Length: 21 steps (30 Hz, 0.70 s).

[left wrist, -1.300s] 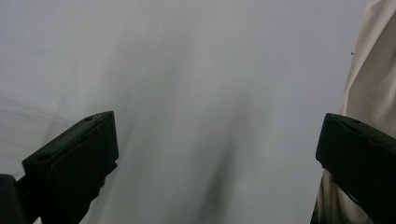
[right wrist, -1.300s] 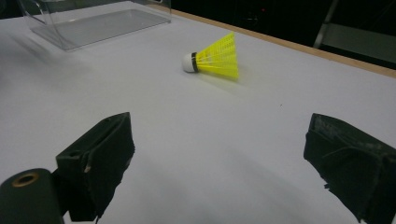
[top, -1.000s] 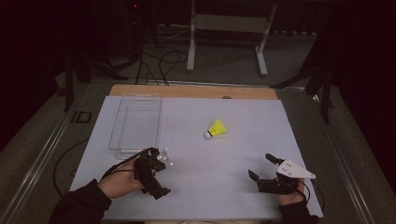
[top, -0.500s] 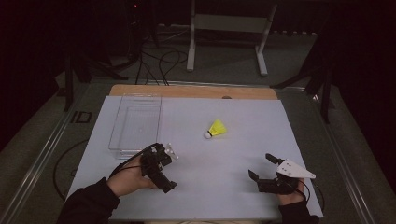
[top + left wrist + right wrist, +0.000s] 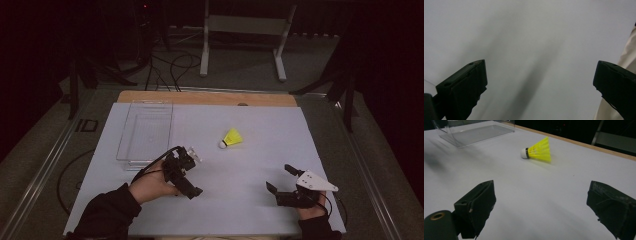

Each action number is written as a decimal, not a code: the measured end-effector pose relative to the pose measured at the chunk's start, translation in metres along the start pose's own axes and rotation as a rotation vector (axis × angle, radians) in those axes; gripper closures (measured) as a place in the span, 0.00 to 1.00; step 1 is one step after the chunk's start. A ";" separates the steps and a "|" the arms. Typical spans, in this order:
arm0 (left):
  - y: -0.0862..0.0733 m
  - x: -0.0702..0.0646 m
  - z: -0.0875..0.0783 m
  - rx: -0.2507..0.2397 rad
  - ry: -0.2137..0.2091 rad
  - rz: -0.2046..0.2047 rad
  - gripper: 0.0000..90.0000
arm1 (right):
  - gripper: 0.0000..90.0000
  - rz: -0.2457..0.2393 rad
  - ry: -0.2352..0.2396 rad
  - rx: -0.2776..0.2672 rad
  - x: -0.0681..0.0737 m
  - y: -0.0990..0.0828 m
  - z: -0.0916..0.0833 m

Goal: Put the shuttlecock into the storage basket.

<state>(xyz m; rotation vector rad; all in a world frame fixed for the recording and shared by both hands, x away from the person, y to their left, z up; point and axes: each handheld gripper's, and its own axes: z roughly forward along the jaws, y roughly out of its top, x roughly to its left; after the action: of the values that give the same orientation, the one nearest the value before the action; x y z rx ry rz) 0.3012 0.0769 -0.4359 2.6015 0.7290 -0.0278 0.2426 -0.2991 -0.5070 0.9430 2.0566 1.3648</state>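
A yellow shuttlecock (image 5: 231,138) with a white cork tip lies on its side near the middle of the white table; in the right gripper view the shuttlecock (image 5: 538,151) lies well ahead of the jaws, cork to the left. My left gripper (image 5: 191,172) is held low over the table just right of a clear plastic tray (image 5: 145,131). Its jaws stand wide apart in the left gripper view (image 5: 539,85), with bare white surface between them. My right gripper (image 5: 280,178) rests near the front right, open (image 5: 541,207) and holding nothing.
The tray's corner (image 5: 471,132) appears at the far left in the right gripper view. A wooden strip (image 5: 205,97) runs along the table's far edge, with a stand and cables on the floor beyond it.
My left hand has carried its gripper to the right and a little forward, away from the front left. The right gripper and the shuttlecock have stayed put.
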 end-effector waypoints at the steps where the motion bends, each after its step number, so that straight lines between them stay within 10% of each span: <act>1: 0.002 0.001 0.000 -0.004 0.000 -0.007 0.00 | 0.09 0.000 -0.001 0.001 0.000 0.000 0.000; 21: 0.037 0.010 -0.004 -0.003 0.017 0.015 0.00 | 0.09 0.003 0.000 0.001 0.000 0.000 0.000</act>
<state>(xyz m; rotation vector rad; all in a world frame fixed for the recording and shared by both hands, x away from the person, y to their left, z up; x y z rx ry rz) 0.3277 0.0549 -0.4191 2.6073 0.7144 0.0005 0.2426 -0.2989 -0.5071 0.9468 2.0564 1.3653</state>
